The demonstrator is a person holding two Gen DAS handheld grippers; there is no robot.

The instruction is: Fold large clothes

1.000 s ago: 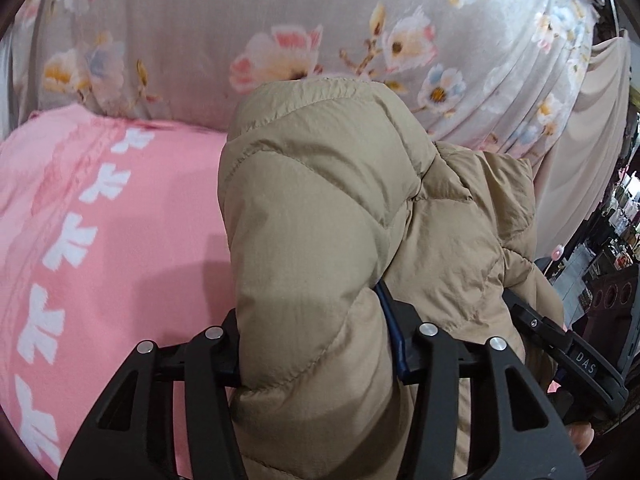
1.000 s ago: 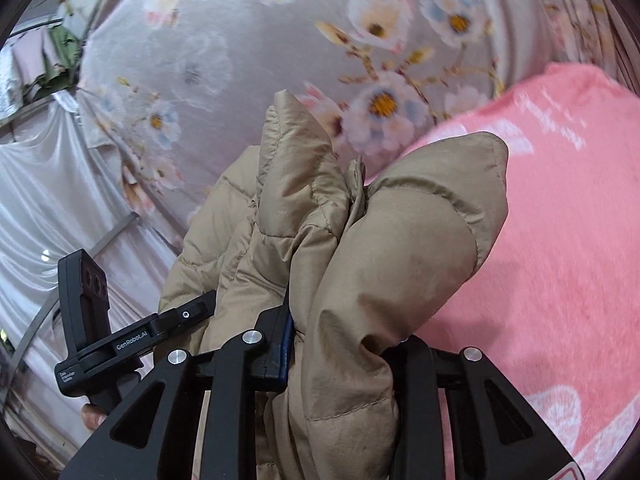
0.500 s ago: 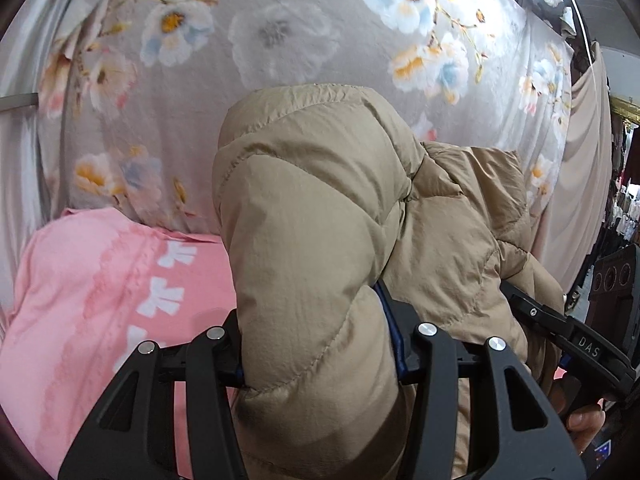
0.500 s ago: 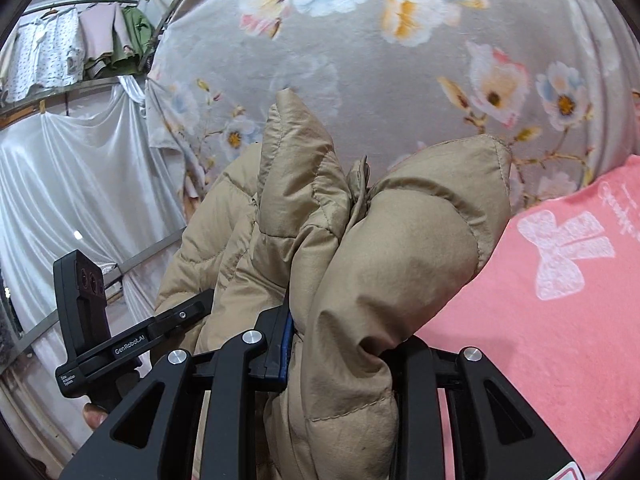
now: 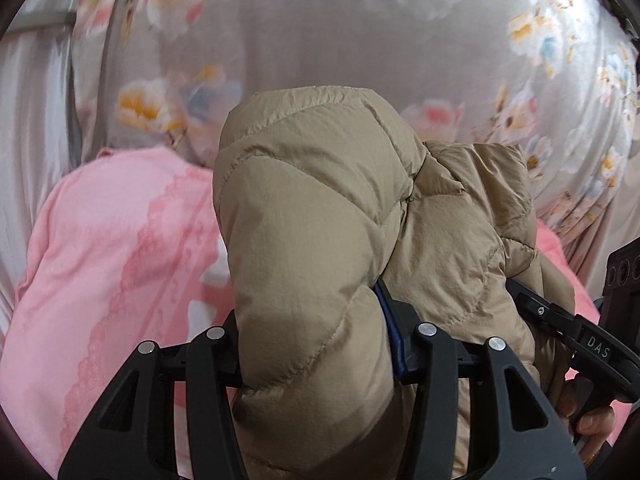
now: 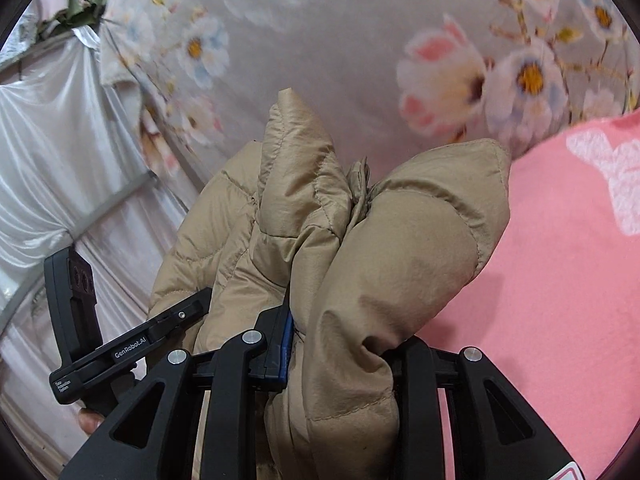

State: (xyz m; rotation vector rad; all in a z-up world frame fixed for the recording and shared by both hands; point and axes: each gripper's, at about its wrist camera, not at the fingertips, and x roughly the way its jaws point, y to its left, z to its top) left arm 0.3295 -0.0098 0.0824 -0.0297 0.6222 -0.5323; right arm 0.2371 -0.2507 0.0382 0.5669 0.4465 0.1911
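A tan quilted puffer jacket [image 5: 320, 240] is bunched up and held off the surface between the two tools, its padded folds filling the middle of both wrist views. The left gripper [image 5: 316, 344] is clamped on a thick roll of the jacket, its black jaws pressed into the padding on either side with a blue pad edge showing at the right jaw. The right gripper [image 6: 340, 344] is likewise closed on a gathered fold of the same jacket [image 6: 360, 260], with several quilted layers standing up above the jaws. In the left wrist view the other tool's black body, marked "DAS", sits at the right edge just beside the jacket, with fingertips [image 5: 592, 420] of the hand holding it visible below. In the right wrist view the left tool's body appears at the lower left, touching the jacket's side.

Beneath and behind the jacket lies a pink blanket [image 5: 100, 280] with lace-like stripes and white bow shapes [image 6: 616, 184]. Behind it hangs a grey floral sheet [image 5: 320, 48] printed with pink, white and blue blossoms. A shiny white curtain [image 6: 52, 152] drapes along the left side of the right wrist view, with a pale rail crossing it.
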